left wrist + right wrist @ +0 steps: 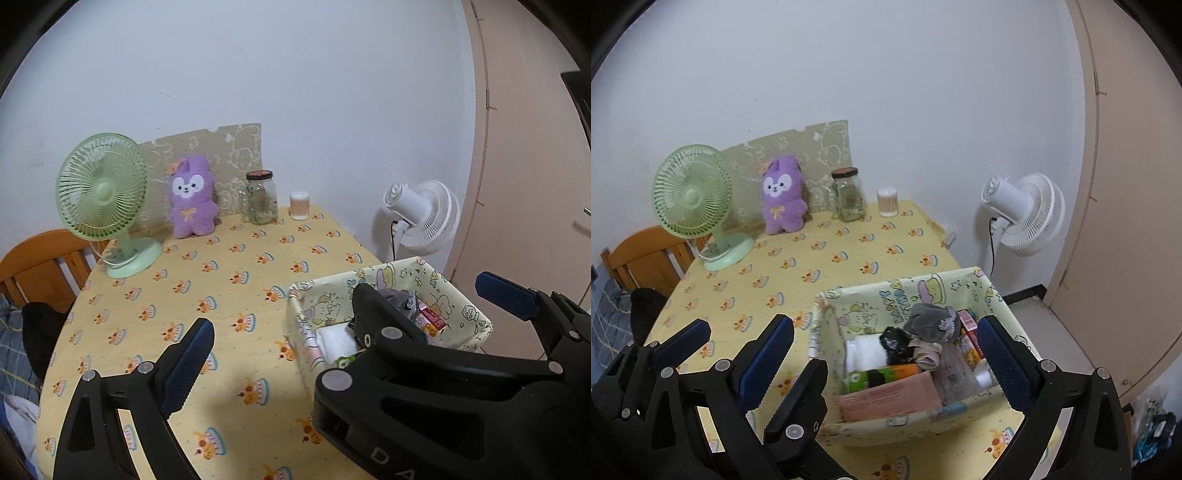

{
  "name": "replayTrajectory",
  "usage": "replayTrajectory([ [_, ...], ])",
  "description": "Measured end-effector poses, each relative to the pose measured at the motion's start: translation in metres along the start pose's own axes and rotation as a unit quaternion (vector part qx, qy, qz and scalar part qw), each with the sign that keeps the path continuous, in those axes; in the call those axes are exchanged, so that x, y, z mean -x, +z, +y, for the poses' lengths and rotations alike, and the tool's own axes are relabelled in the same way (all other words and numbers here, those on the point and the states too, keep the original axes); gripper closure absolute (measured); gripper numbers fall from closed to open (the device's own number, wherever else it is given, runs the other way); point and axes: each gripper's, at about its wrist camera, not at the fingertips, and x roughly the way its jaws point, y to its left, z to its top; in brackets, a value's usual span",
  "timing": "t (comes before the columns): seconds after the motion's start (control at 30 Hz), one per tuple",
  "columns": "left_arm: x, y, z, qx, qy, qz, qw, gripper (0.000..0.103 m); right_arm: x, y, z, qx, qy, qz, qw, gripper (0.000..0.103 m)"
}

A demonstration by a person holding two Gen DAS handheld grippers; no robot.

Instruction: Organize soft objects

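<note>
The purple plush toy [783, 195] stands at 11 o'clock on the table [849, 254], between the green fan [692, 192] and the glass jar [849, 195]. The storage box [831, 325] with grey cloth [932, 321] sits near. Both left gripper [286, 332] and right gripper [886, 343] have fingers apart, holding nothing.

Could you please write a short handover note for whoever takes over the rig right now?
Left hand-held gripper: open, empty, over the tablecloth left of the box.
Right hand-held gripper: open, empty, straddling the box.
In the box: grey sock, black bundle, beige cloth, among cartons and a tube.
Purple plush stands at the wall beside the green fan.
Done: cannot tell. Left: probably sort the box's soft items.
</note>
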Motion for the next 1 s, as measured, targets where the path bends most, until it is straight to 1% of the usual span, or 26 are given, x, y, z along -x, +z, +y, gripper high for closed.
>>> replayTrajectory([
  [0.07, 0.008, 0.0, 0.005, 0.001, 0.013, -0.005, 0.9999, 0.008, 0.006, 0.001, 0.007, 0.005, 0.003, -0.005, 1.0, 0.002],
  [0.33, 0.033, -0.003, 0.027, 0.014, 0.031, -0.022, 0.9992, 0.006, 0.029, 0.002, 0.032, 0.02, 0.007, -0.022, 1.0, 0.002],
  [0.5, 0.048, -0.005, 0.044, 0.021, 0.052, -0.027, 0.998, 0.005, 0.042, 0.001, 0.045, 0.027, 0.013, -0.034, 0.999, 0.002],
  [0.67, 0.062, -0.008, 0.063, 0.032, 0.076, -0.037, 0.9959, 0.003, 0.053, 0.0, 0.058, 0.024, 0.032, -0.043, 0.998, 0.002],
  [0.8, 0.071, -0.013, 0.078, 0.043, 0.092, -0.044, 0.9938, 0.002, 0.06, -0.001, 0.068, 0.031, 0.04, -0.049, 0.998, 0.002],
  [1.0, 0.081, -0.022, 0.093, 0.052, 0.105, -0.047, 0.992, 0.001, 0.066, -0.007, 0.081, 0.034, 0.056, -0.054, 0.996, 0.001],
])
